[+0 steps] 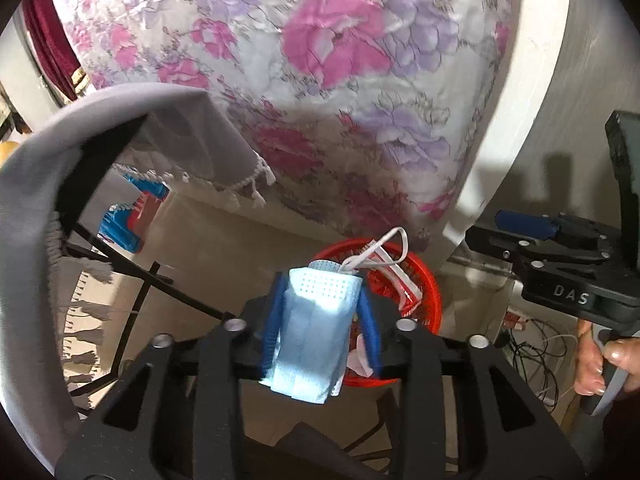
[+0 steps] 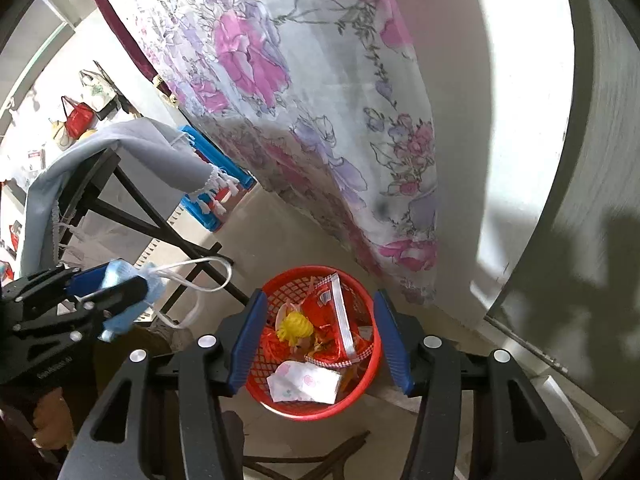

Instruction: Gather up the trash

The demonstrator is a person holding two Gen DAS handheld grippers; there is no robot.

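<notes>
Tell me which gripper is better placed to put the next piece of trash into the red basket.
The left. The left gripper already carries the blue face mask between its fingers, above the red basket. The right gripper is open and empty, with the basket below it, so it has nothing to drop.

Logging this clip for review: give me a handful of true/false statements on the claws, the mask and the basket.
1. The left claw holds a blue face mask. True.
2. The red basket is empty. False: it already holds trash, including a yellow item and a white wrapper.
3. The right claw grips a wrapper. False: nothing is between its fingers; the basket lies below.
4. The mask is already in the basket. False: it is between the left claw's fingers.
5. A floral cloth hangs behind the basket. True.
</notes>
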